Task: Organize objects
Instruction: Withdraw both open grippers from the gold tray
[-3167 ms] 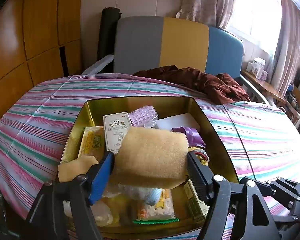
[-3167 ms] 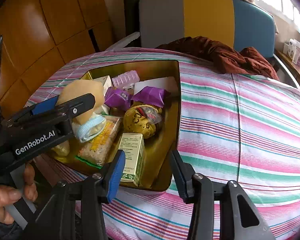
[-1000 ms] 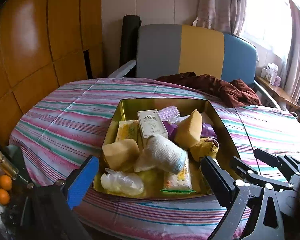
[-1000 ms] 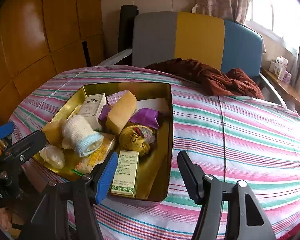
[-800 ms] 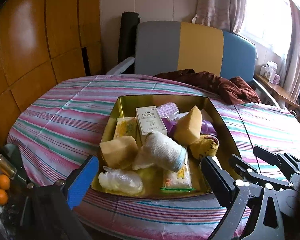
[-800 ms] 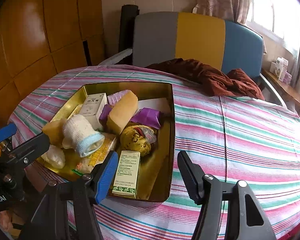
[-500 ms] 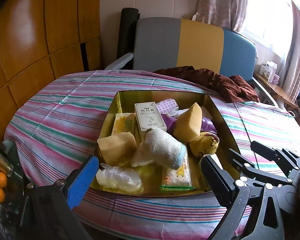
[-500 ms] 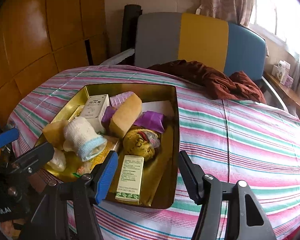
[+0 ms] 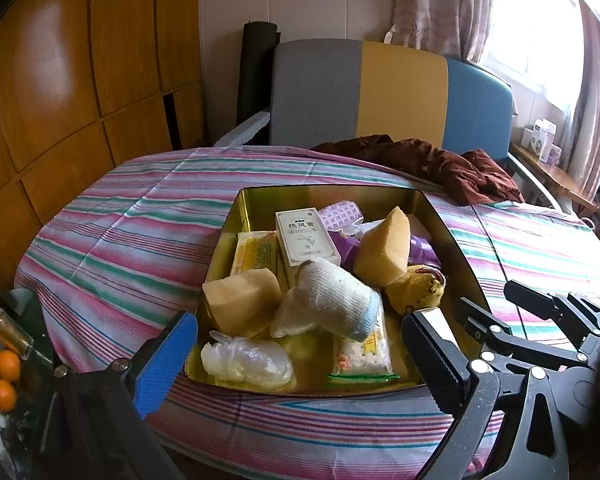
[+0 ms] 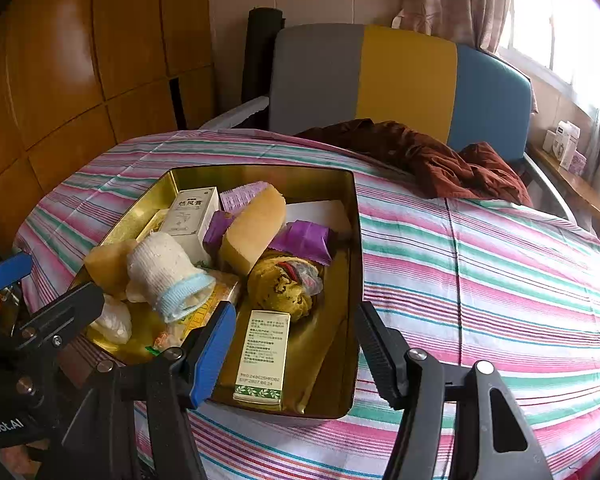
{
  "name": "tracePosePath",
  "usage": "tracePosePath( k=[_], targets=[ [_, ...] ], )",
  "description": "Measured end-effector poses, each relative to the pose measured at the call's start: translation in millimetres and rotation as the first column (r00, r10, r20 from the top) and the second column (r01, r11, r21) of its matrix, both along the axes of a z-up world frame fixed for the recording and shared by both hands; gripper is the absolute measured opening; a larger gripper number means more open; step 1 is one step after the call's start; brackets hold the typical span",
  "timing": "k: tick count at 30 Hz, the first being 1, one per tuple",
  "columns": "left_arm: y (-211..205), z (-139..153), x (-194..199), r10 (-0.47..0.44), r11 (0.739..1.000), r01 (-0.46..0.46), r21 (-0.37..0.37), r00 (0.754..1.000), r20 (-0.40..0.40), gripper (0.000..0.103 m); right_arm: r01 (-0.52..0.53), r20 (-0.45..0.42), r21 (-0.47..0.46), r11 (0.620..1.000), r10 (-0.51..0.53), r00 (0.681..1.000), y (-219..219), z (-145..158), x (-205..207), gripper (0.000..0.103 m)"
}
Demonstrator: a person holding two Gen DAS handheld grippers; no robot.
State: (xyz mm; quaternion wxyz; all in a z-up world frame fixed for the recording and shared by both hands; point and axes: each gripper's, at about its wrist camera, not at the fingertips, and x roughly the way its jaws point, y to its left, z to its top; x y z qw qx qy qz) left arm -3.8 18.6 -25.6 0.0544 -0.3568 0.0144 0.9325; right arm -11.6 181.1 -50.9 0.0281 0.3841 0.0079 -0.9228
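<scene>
A gold tin sits on the striped tablecloth and holds several items. Among them are a tan sponge wedge, a second tan sponge, a rolled white sock, a white box, a green-and-white box, a yellow plush and a clear bag. My left gripper is open and empty before the tin's near edge. My right gripper is open and empty over the tin's near right corner.
A crumpled brown cloth lies at the table's far side against a grey, yellow and blue chair back. Oranges and a bottle sit low at the left. Wood panels line the left wall.
The left gripper let go of the tan sponge, which now leans in the tin, and drew back. Both grippers have since crept a little closer to the tin.
</scene>
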Motion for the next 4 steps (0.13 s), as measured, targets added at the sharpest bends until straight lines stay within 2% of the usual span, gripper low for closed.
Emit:
tracePosePath(
  k=[4],
  targets=[
    [0.5, 1.2, 0.7, 0.002, 1.000, -0.002, -0.001, 1.000, -0.008, 0.102, 0.000, -0.002, -0.003, 1.000, 0.000, 1.000, 0.3, 0.2, 1.1, 0.063]
  ],
)
